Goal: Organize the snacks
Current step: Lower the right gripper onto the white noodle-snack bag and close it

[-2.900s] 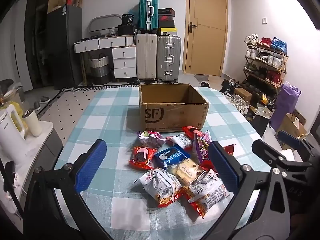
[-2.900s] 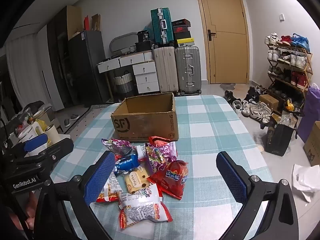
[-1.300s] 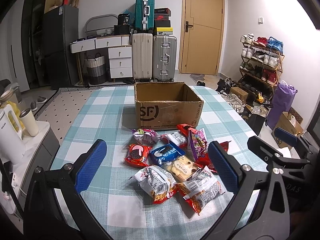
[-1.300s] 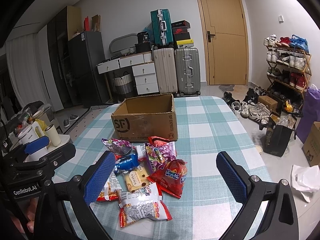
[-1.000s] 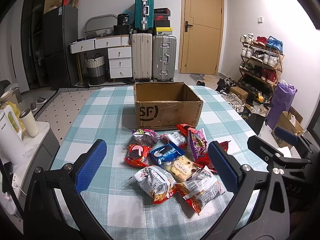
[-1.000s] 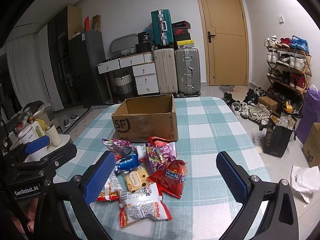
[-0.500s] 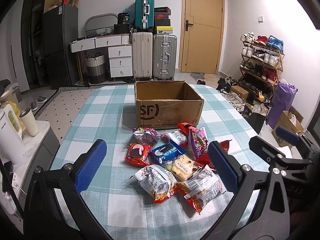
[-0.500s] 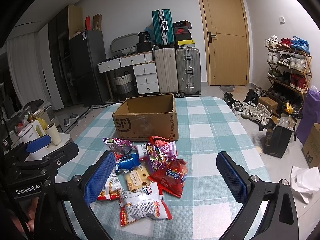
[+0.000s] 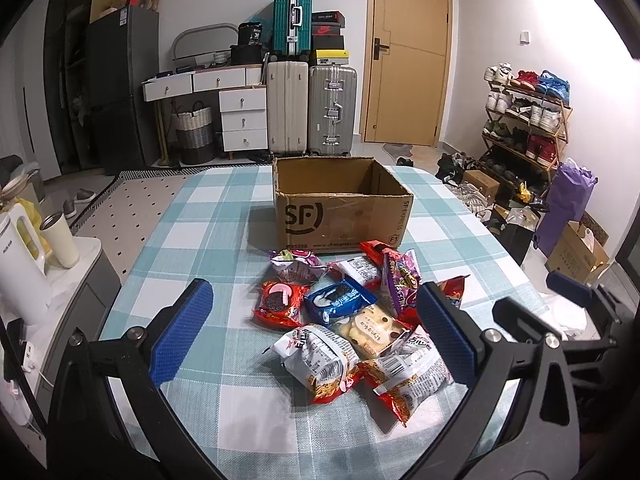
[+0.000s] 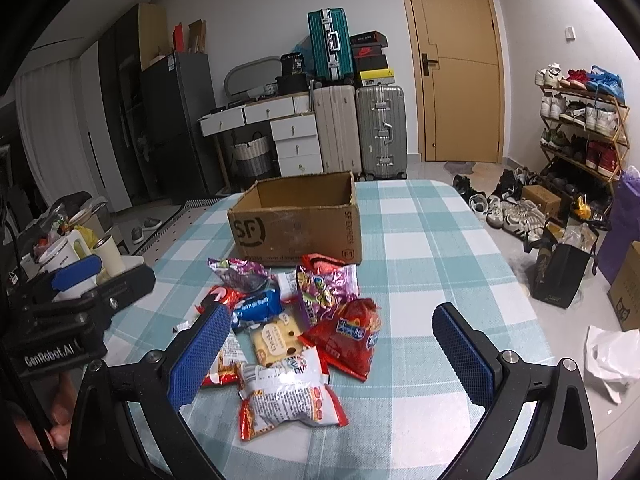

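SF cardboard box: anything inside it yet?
The open brown SF cardboard box shows only bare inner walls in both views. Its front wall hides the floor, so nothing can be confirmed there. The snack packets all lie in front.

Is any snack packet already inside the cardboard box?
No: in the left wrist view the cardboard box shows only bare inner walls, and the snack packets all lie on the table in front of it.

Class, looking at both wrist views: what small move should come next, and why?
Probably lower the open right hand-held gripper onto the red snack bag at the pile's near right edge; every packet lies outside the cardboard box, and both grippers are empty.
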Tool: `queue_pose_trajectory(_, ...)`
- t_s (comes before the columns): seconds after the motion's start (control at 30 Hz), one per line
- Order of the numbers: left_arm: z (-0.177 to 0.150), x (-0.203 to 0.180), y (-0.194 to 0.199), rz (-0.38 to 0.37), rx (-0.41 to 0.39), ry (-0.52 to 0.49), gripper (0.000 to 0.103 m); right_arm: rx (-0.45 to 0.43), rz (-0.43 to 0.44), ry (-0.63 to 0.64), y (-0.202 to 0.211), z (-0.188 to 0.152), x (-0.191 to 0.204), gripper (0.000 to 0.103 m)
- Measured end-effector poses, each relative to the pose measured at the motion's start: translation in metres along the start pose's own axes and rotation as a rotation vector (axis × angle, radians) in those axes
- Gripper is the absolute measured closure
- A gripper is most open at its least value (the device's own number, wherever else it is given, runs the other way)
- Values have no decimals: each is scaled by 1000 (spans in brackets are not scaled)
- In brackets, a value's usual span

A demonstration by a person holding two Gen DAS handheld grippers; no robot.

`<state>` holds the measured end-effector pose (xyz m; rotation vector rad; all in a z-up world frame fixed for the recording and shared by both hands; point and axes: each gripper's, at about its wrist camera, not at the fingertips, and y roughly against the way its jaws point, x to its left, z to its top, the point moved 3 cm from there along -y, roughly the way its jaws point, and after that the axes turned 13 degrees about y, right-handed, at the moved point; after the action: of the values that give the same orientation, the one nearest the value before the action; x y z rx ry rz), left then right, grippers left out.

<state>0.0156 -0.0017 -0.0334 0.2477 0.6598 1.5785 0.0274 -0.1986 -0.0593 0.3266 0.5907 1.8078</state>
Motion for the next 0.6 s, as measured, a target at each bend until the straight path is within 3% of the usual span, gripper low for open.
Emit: queue_pose_trajectory(0.6,1,15,-13,22,26,29,1,113,91,-10,-52,-42,15,0)
